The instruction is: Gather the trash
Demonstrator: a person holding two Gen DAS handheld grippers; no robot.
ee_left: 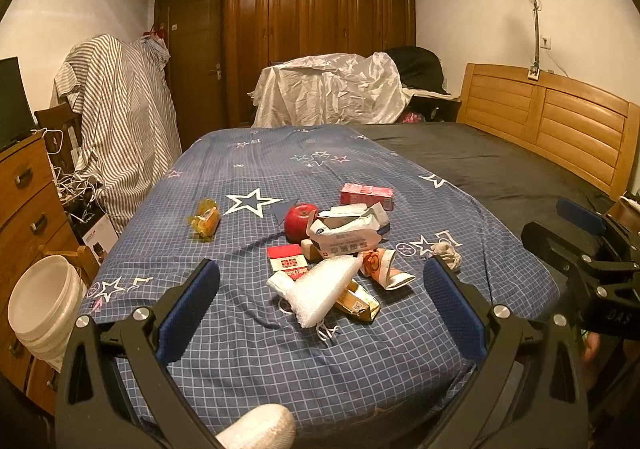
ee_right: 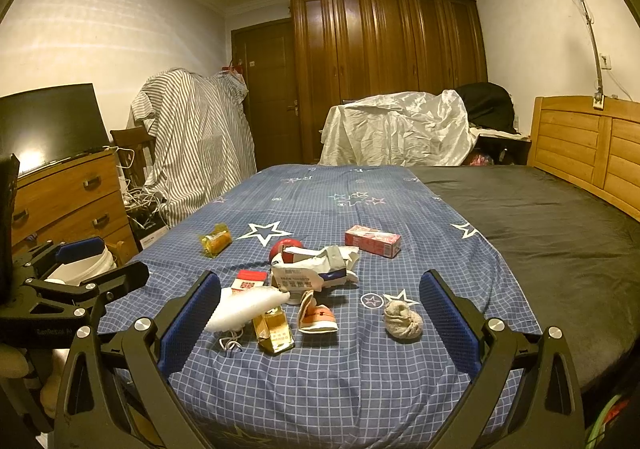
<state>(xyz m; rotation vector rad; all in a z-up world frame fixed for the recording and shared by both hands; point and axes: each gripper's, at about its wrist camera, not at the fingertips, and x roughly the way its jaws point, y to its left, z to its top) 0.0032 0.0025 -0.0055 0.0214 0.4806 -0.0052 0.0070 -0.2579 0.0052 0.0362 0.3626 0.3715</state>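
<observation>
— Are the grippers holding anything?
— No. The left gripper (ee_left: 320,289) and right gripper (ee_right: 320,313) are both wide apart, empty, above the bed's (ee_left: 240,349) near edge.
— And the trash?
— The bubble wrap (ee_left: 320,289) and crumpled tissue (ee_right: 403,320) lie near that edge.

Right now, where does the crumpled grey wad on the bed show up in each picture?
Left wrist view: crumpled grey wad sits right of centre, just above the gripper's right finger.
Right wrist view: it lies lower right of centre, nearer the camera.
Shared landmark: the pink carton behind it.
</observation>
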